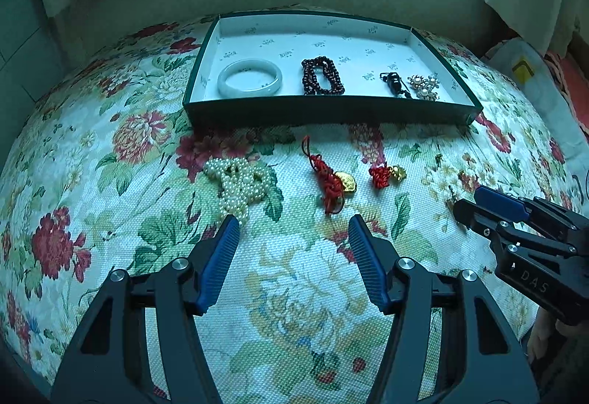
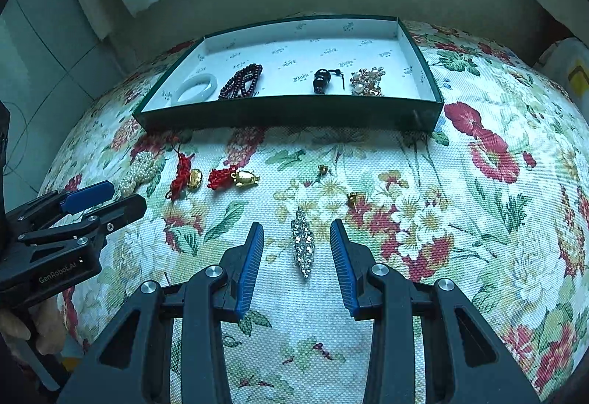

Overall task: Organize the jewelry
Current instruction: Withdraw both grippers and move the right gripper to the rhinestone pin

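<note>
Blue-padded jaws of the right gripper (image 2: 296,231) stand apart around a rhinestone brooch (image 2: 303,242) lying untouched on the floral cloth (image 2: 460,190). Left gripper (image 1: 293,225) gapes empty short of the pearl necklace (image 1: 239,183) and red-knotted charms (image 1: 333,179). Toward the cloth's far edge, the green tray (image 1: 331,107) holds a jade bangle (image 1: 250,78) and dark beads (image 1: 322,76).

Green tray (image 1: 331,107) upper centre, holding pale bangle (image 1: 249,77), dark red beads (image 1: 323,75), black pendant (image 1: 393,80), pearl brooch (image 1: 425,86); below on cloth, pearl strand (image 1: 239,183), two red-knot gold charms (image 1: 333,181), rhinestone clip (image 2: 303,244) lower centre
</note>
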The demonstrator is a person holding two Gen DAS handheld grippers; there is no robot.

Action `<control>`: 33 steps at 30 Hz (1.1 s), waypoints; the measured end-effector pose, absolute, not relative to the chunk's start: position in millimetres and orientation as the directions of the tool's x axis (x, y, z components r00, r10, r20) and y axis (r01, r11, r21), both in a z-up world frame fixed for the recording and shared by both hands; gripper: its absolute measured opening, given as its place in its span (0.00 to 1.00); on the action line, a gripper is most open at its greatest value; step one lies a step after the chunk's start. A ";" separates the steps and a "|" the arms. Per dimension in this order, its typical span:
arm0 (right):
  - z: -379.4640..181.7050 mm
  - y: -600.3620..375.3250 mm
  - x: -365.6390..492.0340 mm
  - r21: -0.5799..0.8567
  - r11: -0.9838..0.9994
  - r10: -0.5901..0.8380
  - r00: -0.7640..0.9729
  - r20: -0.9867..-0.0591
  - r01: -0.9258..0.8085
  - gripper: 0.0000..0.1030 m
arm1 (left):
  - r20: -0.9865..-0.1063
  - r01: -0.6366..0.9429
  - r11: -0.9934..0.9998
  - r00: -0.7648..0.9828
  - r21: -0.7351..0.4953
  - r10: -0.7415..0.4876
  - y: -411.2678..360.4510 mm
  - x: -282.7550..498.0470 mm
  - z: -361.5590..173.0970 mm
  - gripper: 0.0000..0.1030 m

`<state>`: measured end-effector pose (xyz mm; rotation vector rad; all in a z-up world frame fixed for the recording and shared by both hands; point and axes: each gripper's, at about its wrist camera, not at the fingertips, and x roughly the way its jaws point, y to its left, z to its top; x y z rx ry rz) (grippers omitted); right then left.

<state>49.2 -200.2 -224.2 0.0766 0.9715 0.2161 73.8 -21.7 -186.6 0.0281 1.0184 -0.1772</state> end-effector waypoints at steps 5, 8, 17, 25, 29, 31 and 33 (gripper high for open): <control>-231.6 -198.9 52.5 0.153 0.978 0.207 0.531 -0.821 -0.145 0.36 | -0.857 0.129 0.990 0.503 -0.056 -0.114 -10.3 71.6 -191.7 0.59; -233.3 -196.8 53.9 0.137 0.980 0.195 0.530 -0.825 -0.147 0.36 | -0.858 0.117 0.992 0.502 -0.054 -0.106 -5.9 72.8 -193.0 0.59; -233.3 -190.4 53.8 0.063 0.985 0.141 0.548 -0.824 -0.159 0.26 | -0.864 0.111 0.992 0.492 -0.059 -0.106 -5.3 75.2 -197.7 0.59; -233.6 -190.2 51.6 0.058 0.985 0.140 0.556 -0.819 -0.163 0.14 | -0.866 0.103 0.993 0.488 -0.064 -0.106 -2.1 77.9 -200.0 0.59; -233.4 -190.7 51.4 0.065 0.985 0.142 0.556 -0.819 -0.157 0.13 | -0.867 0.098 0.993 0.487 -0.068 -0.107 1.6 79.9 -200.5 0.59; -233.0 -190.8 51.7 0.071 0.985 0.147 0.554 -0.819 -0.155 0.13 | -0.866 0.093 0.993 0.488 -0.070 -0.107 3.9 81.6 -200.8 0.59; -232.0 -190.5 52.4 0.072 0.985 0.147 0.556 -0.818 -0.155 0.13 | -0.866 0.088 0.994 0.489 -0.070 -0.104 6.0 83.3 -200.9 0.59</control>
